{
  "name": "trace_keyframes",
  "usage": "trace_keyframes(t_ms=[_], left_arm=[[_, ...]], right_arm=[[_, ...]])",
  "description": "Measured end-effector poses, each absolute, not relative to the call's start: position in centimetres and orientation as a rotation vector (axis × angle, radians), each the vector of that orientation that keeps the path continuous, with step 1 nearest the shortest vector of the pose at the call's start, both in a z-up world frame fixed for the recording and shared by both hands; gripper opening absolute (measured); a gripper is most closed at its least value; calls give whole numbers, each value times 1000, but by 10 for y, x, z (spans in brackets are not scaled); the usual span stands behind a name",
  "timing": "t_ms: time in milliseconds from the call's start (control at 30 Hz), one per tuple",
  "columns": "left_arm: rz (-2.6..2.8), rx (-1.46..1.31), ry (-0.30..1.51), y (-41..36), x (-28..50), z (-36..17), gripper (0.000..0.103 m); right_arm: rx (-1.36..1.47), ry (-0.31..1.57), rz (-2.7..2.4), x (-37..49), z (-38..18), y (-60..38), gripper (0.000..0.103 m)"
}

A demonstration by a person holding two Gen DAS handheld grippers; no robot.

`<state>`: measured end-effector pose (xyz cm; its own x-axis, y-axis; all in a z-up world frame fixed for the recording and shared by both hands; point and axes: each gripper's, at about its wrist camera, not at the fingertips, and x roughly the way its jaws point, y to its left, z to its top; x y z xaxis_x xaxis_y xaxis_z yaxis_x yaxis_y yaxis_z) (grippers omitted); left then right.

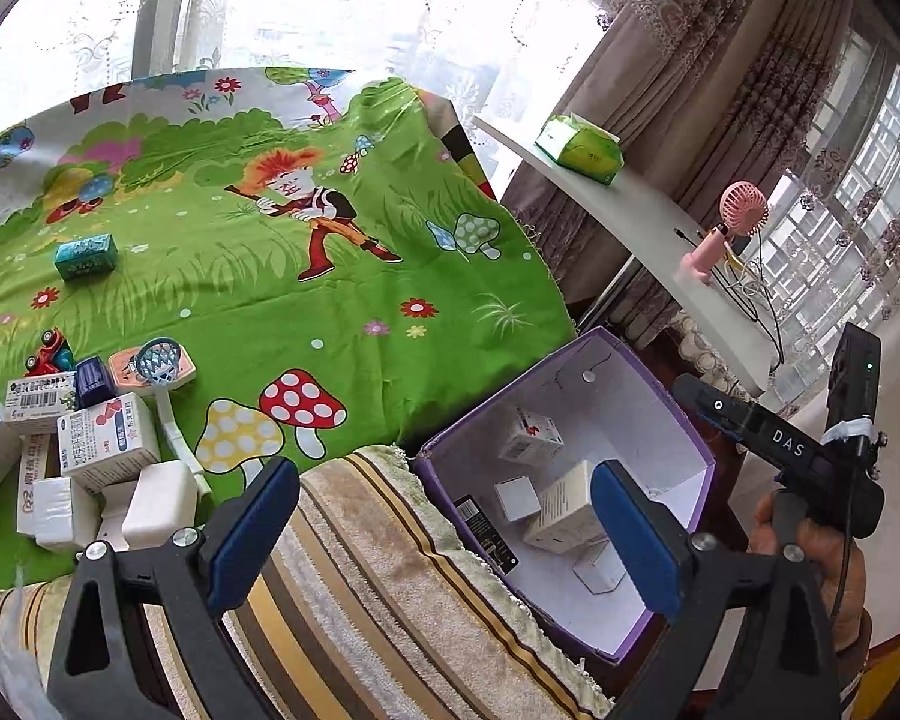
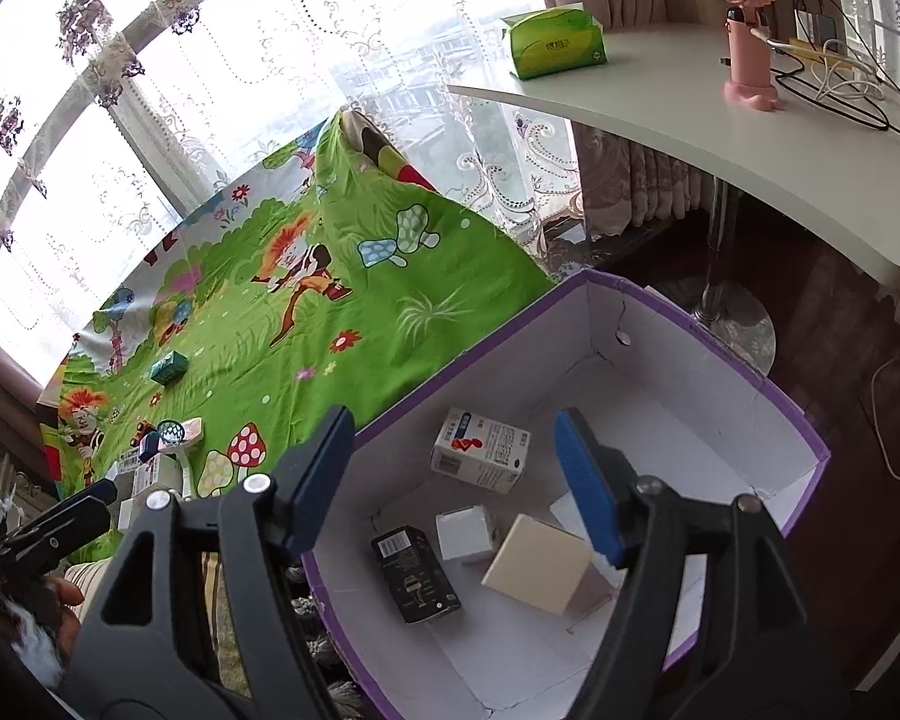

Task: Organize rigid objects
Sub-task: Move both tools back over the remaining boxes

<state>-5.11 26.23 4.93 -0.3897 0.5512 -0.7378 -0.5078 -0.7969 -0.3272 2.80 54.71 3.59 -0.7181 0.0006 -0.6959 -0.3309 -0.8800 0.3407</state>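
Right claw [image 2: 456, 480] hangs over the purple box [image 2: 690, 318], jaws spread wide with nothing between the blue pads [image 2: 588, 486]. Inside the box, in the right wrist view, 4 small cartons sit on the white floor: a white medicine box with a red mark [image 2: 480, 450] toward 12 o'clock, a black carton [image 2: 417, 573] at 8 o'clock, a small white cube [image 2: 465, 533] just beside it, and a cream box [image 2: 537, 564] tilted near the right pad at 5 o'clock. More white card shows behind that pad, but I cannot tell what it is.

Over to the left claw [image 1: 444, 528]: also wide apart and holding nothing, poised above a striped towel [image 1: 378, 570] that lies at the edge of the green cartoon cloth [image 1: 330, 312] covering the surface. The purple box sits at 4 o'clock in this view, touching the towel's edge.

The pile waiting on the cloth is at 8 o'clock: a white medicine carton with pink print [image 1: 105, 438], a barcode box [image 1: 39, 402], a dark blue box [image 1: 93, 381], white blocks [image 1: 156, 504], a red toy car [image 1: 51, 351] and a toy basketball hoop [image 1: 159, 363], all crowded and touching. A teal box [image 1: 86, 256] stands alone, well apart at 10 o'clock.

Beyond, a white side table [image 2: 750, 138] carries a green tissue pack [image 2: 555, 42] and a pink fan [image 2: 744, 18]
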Motion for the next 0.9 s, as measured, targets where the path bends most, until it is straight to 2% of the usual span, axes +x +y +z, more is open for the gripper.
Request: trace_keyframes(t_ms=[900], left_arm=[[2395, -1185, -331, 126, -60, 46, 97]], right_arm=[[-1230, 511, 2793, 4, 46, 473, 73]])
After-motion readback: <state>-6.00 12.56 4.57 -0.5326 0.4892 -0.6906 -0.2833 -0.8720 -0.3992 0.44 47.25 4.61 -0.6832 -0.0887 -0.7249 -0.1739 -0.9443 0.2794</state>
